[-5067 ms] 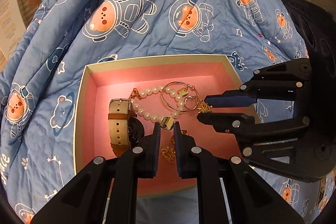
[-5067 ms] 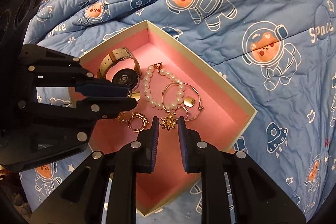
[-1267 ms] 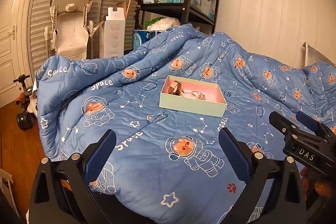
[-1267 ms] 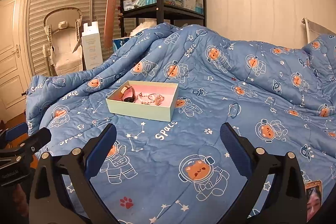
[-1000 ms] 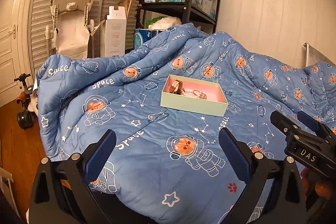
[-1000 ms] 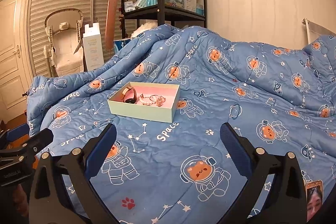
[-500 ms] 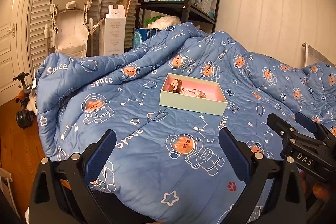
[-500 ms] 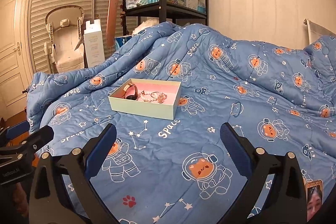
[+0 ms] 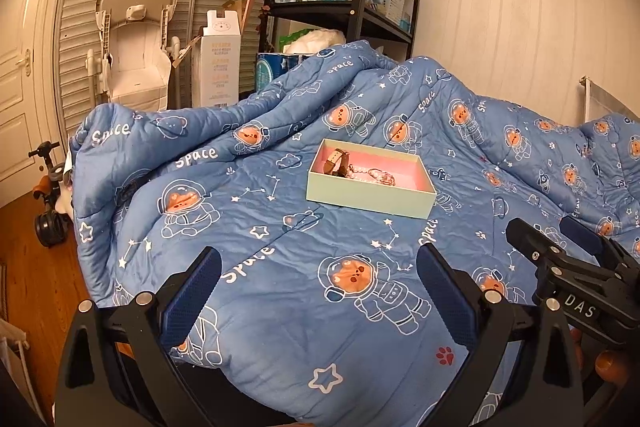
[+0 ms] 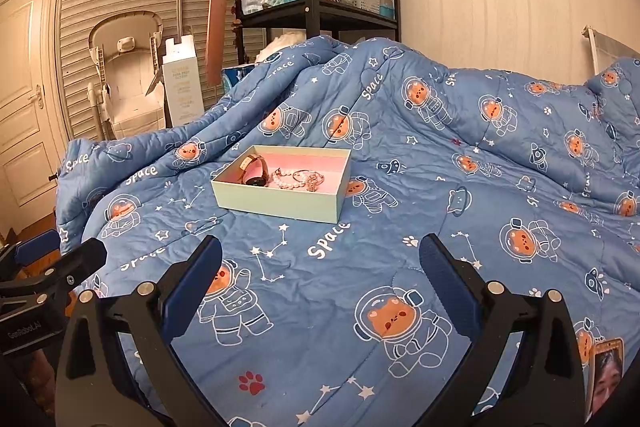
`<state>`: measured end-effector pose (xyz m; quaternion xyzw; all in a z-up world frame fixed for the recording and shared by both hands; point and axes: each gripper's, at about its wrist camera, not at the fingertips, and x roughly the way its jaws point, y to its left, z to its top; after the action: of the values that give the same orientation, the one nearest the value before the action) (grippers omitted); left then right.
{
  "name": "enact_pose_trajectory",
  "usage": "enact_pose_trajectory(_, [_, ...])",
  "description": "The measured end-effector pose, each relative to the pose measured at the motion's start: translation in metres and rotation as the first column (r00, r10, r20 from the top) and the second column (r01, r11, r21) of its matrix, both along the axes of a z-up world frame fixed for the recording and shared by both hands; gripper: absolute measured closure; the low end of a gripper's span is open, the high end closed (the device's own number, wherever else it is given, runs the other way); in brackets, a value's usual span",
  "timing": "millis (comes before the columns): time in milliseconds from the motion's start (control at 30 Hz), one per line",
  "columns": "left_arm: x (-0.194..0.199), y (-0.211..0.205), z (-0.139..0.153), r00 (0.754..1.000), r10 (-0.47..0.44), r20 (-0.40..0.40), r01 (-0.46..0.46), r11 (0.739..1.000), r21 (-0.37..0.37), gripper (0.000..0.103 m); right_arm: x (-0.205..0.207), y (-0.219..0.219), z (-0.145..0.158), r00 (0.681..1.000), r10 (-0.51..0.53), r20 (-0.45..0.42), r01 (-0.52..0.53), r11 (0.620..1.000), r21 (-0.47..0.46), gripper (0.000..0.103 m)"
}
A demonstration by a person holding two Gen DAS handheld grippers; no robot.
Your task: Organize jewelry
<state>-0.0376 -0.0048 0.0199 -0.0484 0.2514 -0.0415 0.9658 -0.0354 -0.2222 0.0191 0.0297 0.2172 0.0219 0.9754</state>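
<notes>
Bedroom, blue astronaut-bear quilt filling most of both frames, black shelf unit at upper centre, louvred doors at upper left. Pale green box with pink lining sitting on quilt, centre of right wrist view, slightly right of centre in left wrist view. Inside box: watch with tan strap at left end, standing on edge; pearl strand just beside it; gold rings and charms bunched mid-box, touching each other. Right half of box lining bare.

Left gripper at bottom of frame, jaws spread wide, nothing between them. Right gripper same: wide apart, empty. Both well apart from box. 2 grippers also visible in each other's views, lower right and lower left edges.

Judgement: looks near done or paused, all pieces in box but clumped. For next pick: approach from above, narrow jaws first, take 1 piece at clump edge, pinch ring band not chain, lift slow to avoid dragging pearls, set in bare pink area.
</notes>
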Motion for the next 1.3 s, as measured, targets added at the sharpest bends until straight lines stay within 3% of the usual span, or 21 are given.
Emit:
enact_pose_trajectory(333, [0.0003, 0.0034, -0.0001, 1.000, 0.006, 0.002, -0.006, 1.000, -0.021, 0.007, 0.0029, 0.0053, -0.0038, 1.000, -0.001, -0.020, 0.000, 0.999, -0.038, 0.006])
enact_pose_trajectory(1300, [0.0000, 0.0052, -0.0003, 1.000, 0.005, 0.007, -0.005, 1.000, -0.017, 0.007, 0.0045, -0.0024, -0.0060, 0.999, -0.030, -0.025, 0.030, 0.999, -0.016, 0.006])
